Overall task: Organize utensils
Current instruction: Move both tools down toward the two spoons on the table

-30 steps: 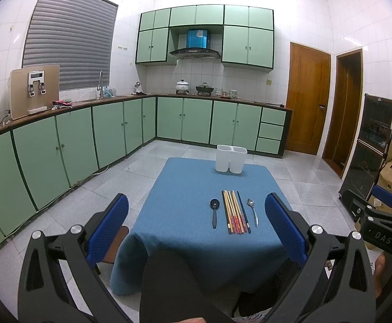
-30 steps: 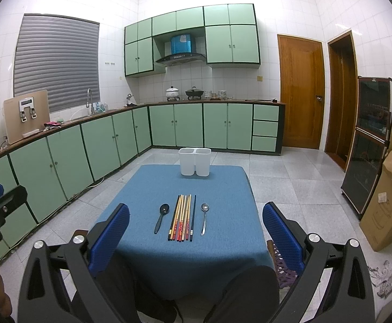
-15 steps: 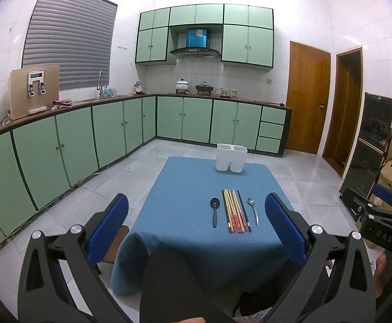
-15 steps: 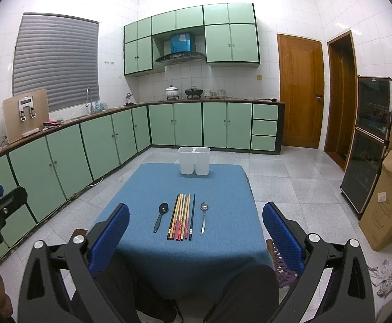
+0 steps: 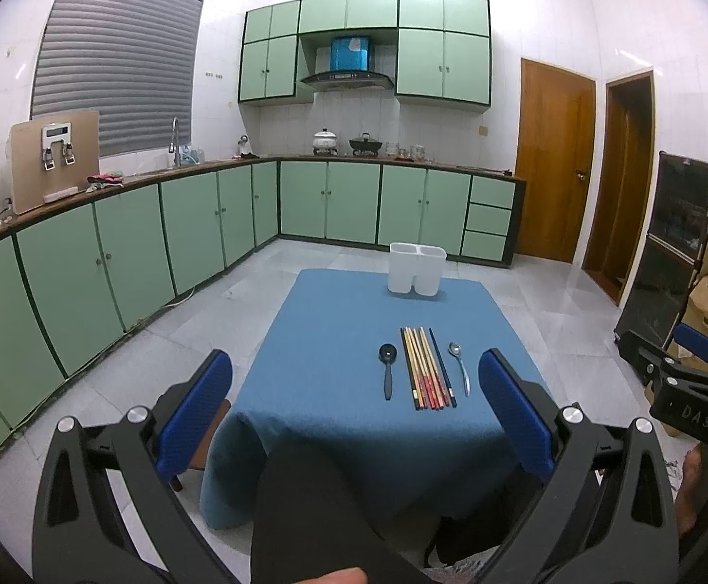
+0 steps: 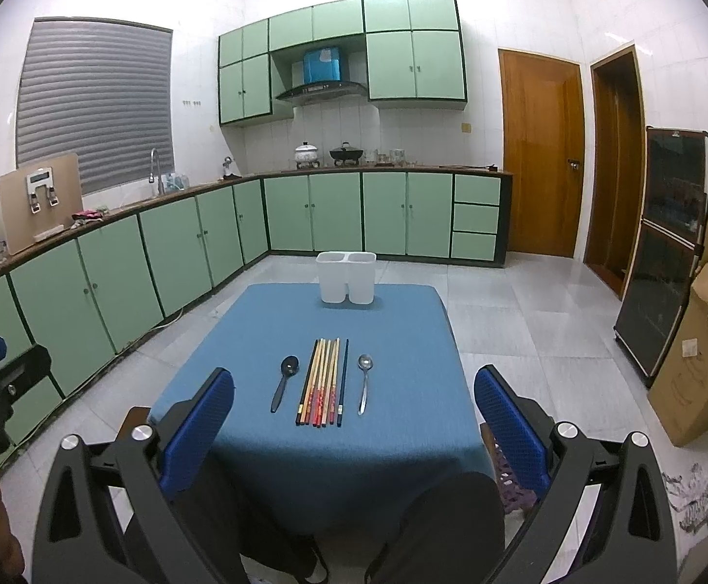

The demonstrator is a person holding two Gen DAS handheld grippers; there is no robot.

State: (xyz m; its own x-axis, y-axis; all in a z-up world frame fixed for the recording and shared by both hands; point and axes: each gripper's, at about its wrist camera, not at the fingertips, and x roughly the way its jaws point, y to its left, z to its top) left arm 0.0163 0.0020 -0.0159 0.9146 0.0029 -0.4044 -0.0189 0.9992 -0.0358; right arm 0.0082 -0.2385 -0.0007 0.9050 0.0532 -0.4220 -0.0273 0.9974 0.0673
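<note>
Blue cloth covers the bench (image 6: pixel 237 340), and I'm holding both tools back off its near edge, jaws apart and empty: left tool (image 5: pixel 354 413), right tool (image 6: pixel 354 418). The chopsticks (image 6: pixel 322 382) lie bundled at twelve o'clock, long axes running toward the white holder (image 6: pixel 346 277) beyond, black spoon (image 6: pixel 284 382) at eleven, steel spoon (image 6: pixel 364 382) at one, bowls pointing away. Laid out for easy end-on pickup, I'd say.

the letters "das" stand in pale print on the black body of the right hand-held gripper (image 5: pixel 694 379); nothing else reads clearly.
</note>
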